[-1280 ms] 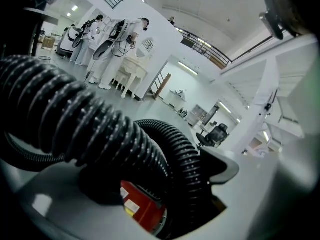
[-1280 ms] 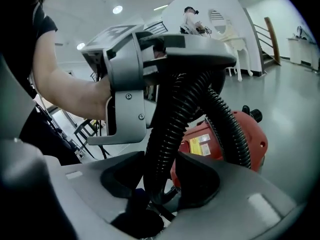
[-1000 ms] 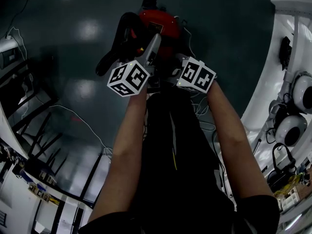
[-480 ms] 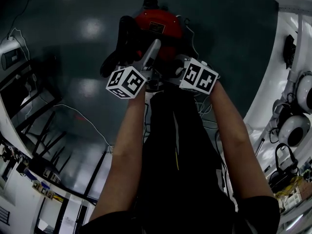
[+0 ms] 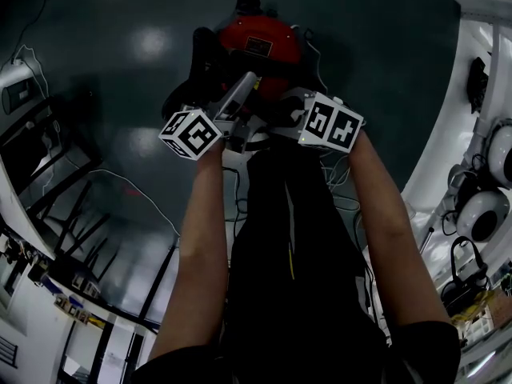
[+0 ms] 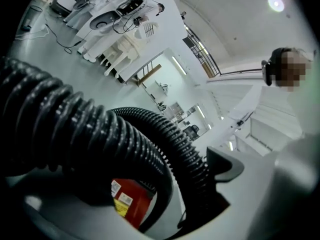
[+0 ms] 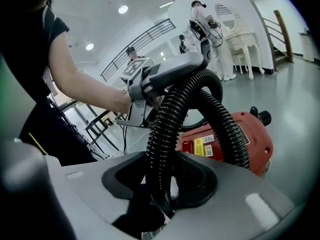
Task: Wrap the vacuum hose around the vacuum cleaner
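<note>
Pinching the black ribbed hose between its jaws, the right gripper hangs on the person's side of the red vacuum cleaner, which stands on the dark floor. Both pads press the hose from either side, so these jaws stand at a narrow gap, filled by the hose.

From that grip the hose climbs, arches over, and comes down toward the top of the vacuum cleaner, forming a loop above its near edge. The left gripper sits at the crest of that loop, up and to the left of the vacuum cleaner as seen from the head. Its jaws have just been opening and now stand wide. The hose runs through the gap between them, thick and close at the left jaw and curving away beside the right pad, with neither pad clamping it. Below the hose, the vacuum cleaner's red body with its yellow label shows through the loop.

A second stretch of hose hangs off the left side of the vacuum cleaner.
</note>
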Available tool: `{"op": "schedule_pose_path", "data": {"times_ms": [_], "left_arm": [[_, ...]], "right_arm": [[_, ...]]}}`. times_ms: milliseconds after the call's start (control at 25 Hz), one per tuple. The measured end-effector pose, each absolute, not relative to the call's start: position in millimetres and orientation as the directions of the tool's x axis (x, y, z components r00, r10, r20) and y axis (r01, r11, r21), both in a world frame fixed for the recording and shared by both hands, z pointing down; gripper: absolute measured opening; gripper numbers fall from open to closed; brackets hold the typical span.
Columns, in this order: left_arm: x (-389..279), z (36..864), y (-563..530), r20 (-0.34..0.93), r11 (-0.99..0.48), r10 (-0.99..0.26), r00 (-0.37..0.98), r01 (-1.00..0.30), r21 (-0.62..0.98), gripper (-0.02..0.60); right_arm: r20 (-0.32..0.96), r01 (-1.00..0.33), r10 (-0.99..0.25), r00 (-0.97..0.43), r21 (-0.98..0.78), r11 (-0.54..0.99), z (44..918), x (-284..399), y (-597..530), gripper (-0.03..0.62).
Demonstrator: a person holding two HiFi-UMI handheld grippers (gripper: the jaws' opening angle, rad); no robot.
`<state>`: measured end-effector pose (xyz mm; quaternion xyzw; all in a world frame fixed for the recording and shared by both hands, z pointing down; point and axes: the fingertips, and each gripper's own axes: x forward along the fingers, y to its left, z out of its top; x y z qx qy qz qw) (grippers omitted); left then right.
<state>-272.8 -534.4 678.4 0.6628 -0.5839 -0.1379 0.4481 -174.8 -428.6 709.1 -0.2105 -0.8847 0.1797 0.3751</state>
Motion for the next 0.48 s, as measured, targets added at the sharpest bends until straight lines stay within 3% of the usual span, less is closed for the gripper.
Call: {"op": "schedule_pose_path", "data": {"times_ms": [160, 360, 480], "left_arm": [[-271.3, 678.7, -524.5, 0.33, 0.02, -0.882, 0.336, -0.673, 0.739, 0.551], [-253.4, 701.4, -503.0, 0.466, 0.0, -0.797, 0.383, -0.772, 0.636, 0.538], [-246.5, 714.3, -492.3, 0.55, -0.007, -0.75, 0.368, -0.835, 0.55, 0.471]], "right_arm": [[0.52, 0.16, 0.485, -0.703, -0.55, 0.82, 700.1, -174.9, -449.9, 0.17], [0.556, 0.108, 0.464, -0.689, -0.555, 0.825, 711.7, -174.4, -472.9, 0.17], [0.561, 0.061, 0.44, -0.701, -0.568, 0.821, 714.7, -178.8, -484.3, 0.17]]}}
